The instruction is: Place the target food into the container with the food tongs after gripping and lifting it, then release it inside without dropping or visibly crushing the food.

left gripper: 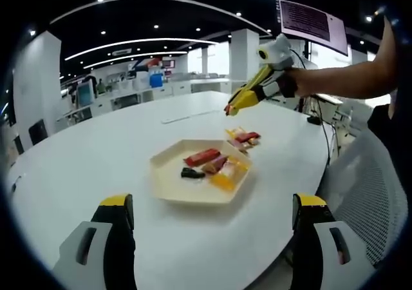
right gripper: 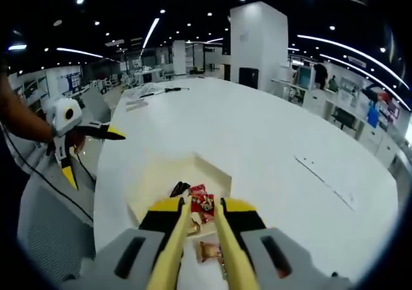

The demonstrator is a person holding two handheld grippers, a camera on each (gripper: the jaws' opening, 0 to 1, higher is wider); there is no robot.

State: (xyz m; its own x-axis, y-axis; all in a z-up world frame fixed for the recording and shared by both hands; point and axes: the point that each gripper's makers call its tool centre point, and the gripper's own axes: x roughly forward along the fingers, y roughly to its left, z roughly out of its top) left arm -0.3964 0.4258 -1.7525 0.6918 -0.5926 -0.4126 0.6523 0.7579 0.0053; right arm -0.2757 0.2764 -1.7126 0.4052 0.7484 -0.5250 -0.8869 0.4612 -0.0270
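Resting near the middle of the white bench (left gripper: 96,154), the pale hexagonal tray (left gripper: 168,185) carries several wrapped snacks: a red packet (left gripper: 202,156), a small dark piece (left gripper: 192,173) and a yellow wrapper (left gripper: 225,178). More wrapped snacks (left gripper: 243,138) lie on the bench just beyond the tray's far right edge; their kinds are too small to make out.

In the left gripper view the left gripper (left gripper: 209,222) hangs on the near side of the tray with its jaws spread wide and nothing between them; only the yellow-tipped ends of the jaws show, the rest is cut off at the bottom. The right gripper (left gripper: 233,107) hovers above the far side of the tray, held by a person's forearm (left gripper: 341,80), with long yellow tongs (left gripper: 248,91) pinched between its jaws.

In the right gripper view the right gripper (right gripper: 201,207) is closed on the tongs (right gripper: 196,238), whose two arms run forward nearly together and hide part of the tray (right gripper: 154,180). Whether the tips touch any food cannot be told. The left gripper (right gripper: 90,149) shows at the left, jaws apart, off the bench's edge.
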